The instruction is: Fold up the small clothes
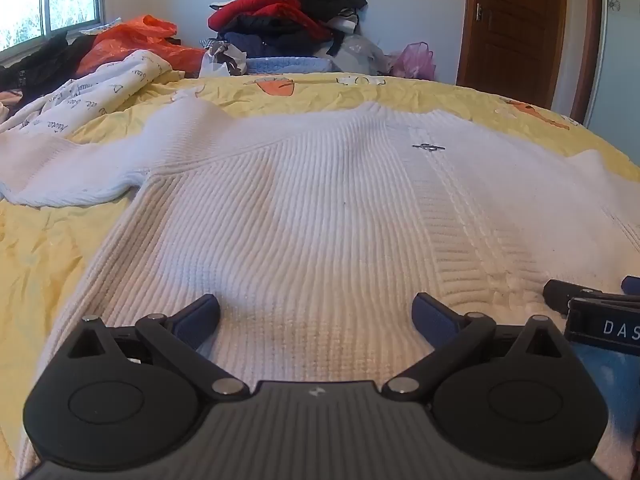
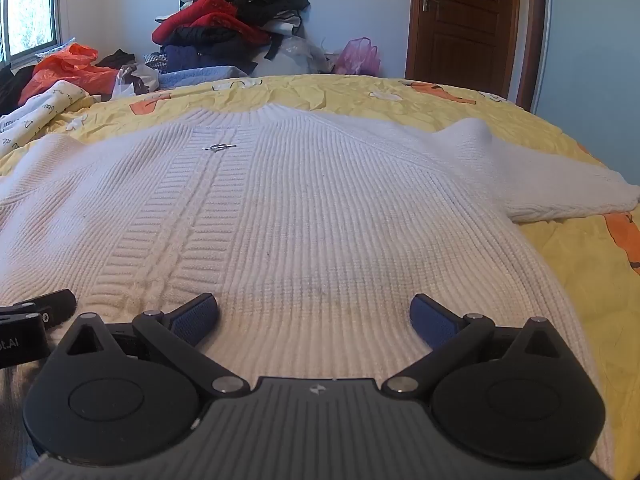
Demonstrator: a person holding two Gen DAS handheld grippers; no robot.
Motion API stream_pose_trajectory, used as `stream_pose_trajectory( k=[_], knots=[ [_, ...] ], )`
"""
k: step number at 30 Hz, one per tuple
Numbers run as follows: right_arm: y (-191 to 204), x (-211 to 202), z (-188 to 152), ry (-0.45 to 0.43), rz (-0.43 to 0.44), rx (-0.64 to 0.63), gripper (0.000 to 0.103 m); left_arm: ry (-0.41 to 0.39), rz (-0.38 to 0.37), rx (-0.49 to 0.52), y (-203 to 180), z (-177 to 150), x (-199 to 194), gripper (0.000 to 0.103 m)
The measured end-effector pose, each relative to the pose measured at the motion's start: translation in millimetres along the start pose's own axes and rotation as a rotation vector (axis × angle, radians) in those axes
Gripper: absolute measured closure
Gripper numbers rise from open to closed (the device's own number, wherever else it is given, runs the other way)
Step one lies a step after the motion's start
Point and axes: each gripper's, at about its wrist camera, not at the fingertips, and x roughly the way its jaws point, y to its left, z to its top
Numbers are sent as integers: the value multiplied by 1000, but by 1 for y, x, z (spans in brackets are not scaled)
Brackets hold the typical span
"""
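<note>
A white ribbed knit sweater (image 1: 320, 200) lies flat, front up, on the yellow bedspread (image 1: 40, 260), neck away from me and sleeves spread to both sides. A small metal emblem (image 1: 429, 147) sits on its chest. My left gripper (image 1: 316, 316) is open and empty, low over the hem's left half. My right gripper (image 2: 314, 316) is open and empty over the hem's right half of the sweater (image 2: 320, 200). The right gripper shows at the right edge of the left wrist view (image 1: 592, 300). The left gripper shows at the left edge of the right wrist view (image 2: 36, 312).
A tall pile of red, black and blue clothes (image 1: 288, 16) stands behind the bed. An orange plastic bag (image 1: 136, 40) and a printed white cloth (image 1: 100, 88) lie at the far left. A pink bag (image 2: 358, 56) and a wooden door (image 2: 464, 20) are at the back right.
</note>
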Motion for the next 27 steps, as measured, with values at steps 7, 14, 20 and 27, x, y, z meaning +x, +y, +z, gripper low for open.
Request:
stream_pose_trajectory(
  k=[7,14,20,27],
  knots=[
    [0,0,0,3,0,0,0,17,4,-6,12,-1,-3,0],
    [0,0,0,4,0,0,0,28,3,30,-1,2,1,0],
    [1,0,0,4,2,0,0,29,10,32,0,2,3,0],
    [2,0,-1,5,2,0,0,27,11,35,-2,2,3,0]
  ],
)
